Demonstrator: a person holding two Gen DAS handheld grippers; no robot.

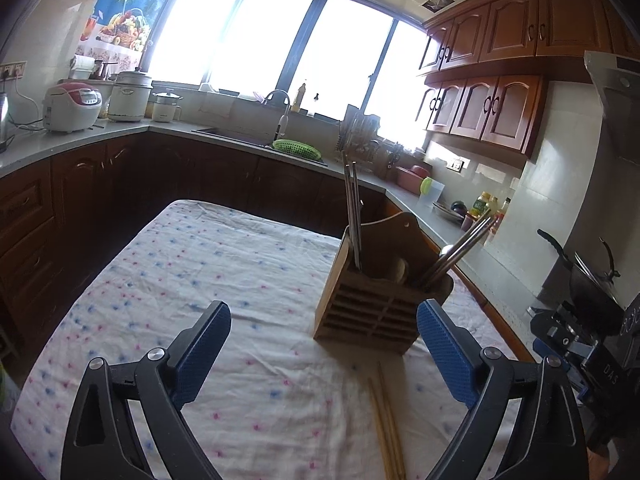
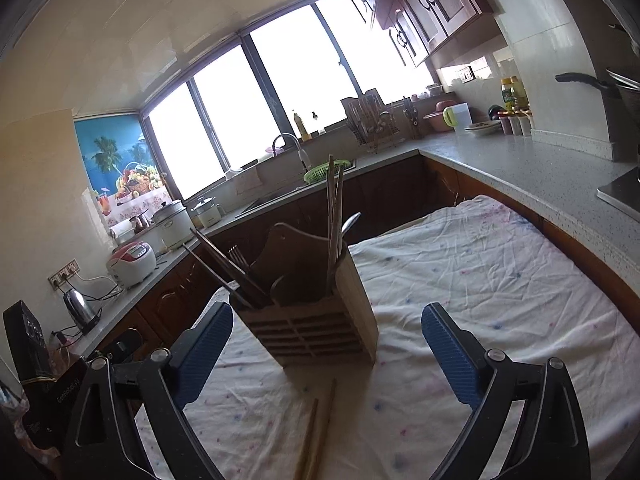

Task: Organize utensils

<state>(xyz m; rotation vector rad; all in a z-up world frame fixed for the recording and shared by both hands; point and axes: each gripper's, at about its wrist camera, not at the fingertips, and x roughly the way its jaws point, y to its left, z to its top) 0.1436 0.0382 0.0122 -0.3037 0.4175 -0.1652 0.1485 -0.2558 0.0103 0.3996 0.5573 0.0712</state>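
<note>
A wooden utensil holder (image 1: pixel 376 304) stands on the cloth-covered table (image 1: pixel 200 264); it also shows in the right wrist view (image 2: pixel 316 316). It holds metal chopsticks (image 1: pixel 353 216), a spoon (image 2: pixel 351 222), a fork (image 2: pixel 239 258) and dark chopsticks (image 2: pixel 228 268). A pair of wooden chopsticks (image 1: pixel 386 424) lies on the cloth in front of the holder, also in the right wrist view (image 2: pixel 318 432). My left gripper (image 1: pixel 324 344) is open and empty, above the cloth before the holder. My right gripper (image 2: pixel 326 344) is open and empty, just behind the loose chopsticks.
Kitchen counters (image 2: pixel 520 160) wrap around the table, with a sink (image 1: pixel 240 136), a green basket (image 1: pixel 296 149), a rice cooker (image 1: pixel 72 106), a kettle (image 2: pixel 80 308) and bottles (image 2: pixel 514 94). The other gripper (image 1: pixel 580 344) shows at the right edge of the left wrist view.
</note>
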